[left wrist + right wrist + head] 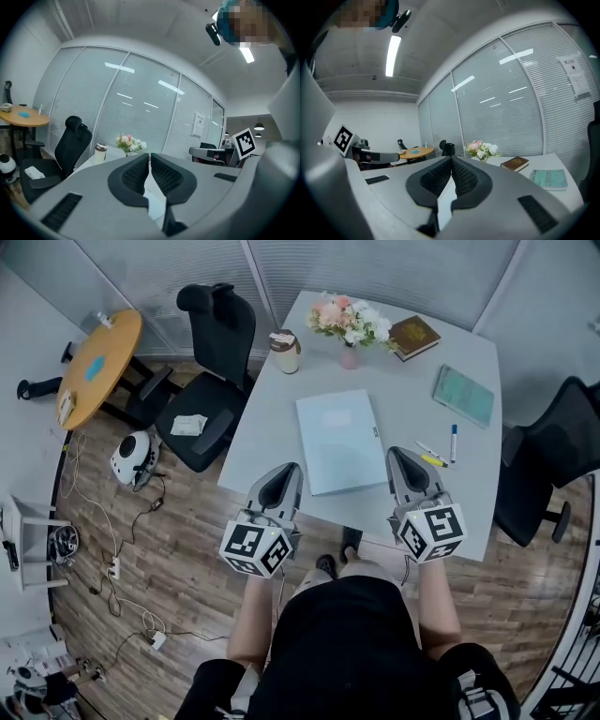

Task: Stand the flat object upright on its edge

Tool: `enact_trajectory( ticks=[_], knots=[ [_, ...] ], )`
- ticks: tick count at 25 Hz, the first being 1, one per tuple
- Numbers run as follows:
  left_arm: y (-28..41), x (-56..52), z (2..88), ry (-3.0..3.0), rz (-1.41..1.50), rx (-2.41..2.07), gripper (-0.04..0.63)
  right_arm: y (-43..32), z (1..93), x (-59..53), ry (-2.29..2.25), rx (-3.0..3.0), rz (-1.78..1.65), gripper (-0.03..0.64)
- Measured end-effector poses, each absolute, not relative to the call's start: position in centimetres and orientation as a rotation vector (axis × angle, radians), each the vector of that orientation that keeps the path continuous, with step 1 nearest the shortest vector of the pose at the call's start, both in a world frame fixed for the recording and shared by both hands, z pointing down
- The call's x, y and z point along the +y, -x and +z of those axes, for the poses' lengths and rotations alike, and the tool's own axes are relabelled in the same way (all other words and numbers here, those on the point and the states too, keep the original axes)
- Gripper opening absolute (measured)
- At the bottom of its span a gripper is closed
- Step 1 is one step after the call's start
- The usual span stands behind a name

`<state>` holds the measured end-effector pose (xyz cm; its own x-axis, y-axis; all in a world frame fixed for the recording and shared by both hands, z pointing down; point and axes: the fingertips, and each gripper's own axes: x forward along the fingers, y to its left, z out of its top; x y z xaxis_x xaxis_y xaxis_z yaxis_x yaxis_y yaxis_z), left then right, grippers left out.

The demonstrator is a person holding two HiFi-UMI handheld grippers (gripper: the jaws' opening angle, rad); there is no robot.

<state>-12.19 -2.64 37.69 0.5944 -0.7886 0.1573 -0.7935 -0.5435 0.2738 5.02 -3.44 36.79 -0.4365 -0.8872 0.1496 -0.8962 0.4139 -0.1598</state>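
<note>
Evidently untouched, the pale blue folder (337, 439) lies flat on the bench (412, 395), near its front edge. The left gripper (286, 472) and right gripper (401, 456) flank it, jaws closed on nothing, likely placed to tip it up from both sides.

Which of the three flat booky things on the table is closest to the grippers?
The big pale blue folder, right in front of them; the teal notebook and brown book lie farther back.
</note>
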Motion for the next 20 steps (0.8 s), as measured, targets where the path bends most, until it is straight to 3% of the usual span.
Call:
enact_trajectory(
  ticks=[20],
  knots=[
    [7.9,-12.2,41.4,-2.378,0.102,-1.392,0.034,-9.3,41.2,-14.3,-1.483,-2.628,0.484,0.017]
  ],
)
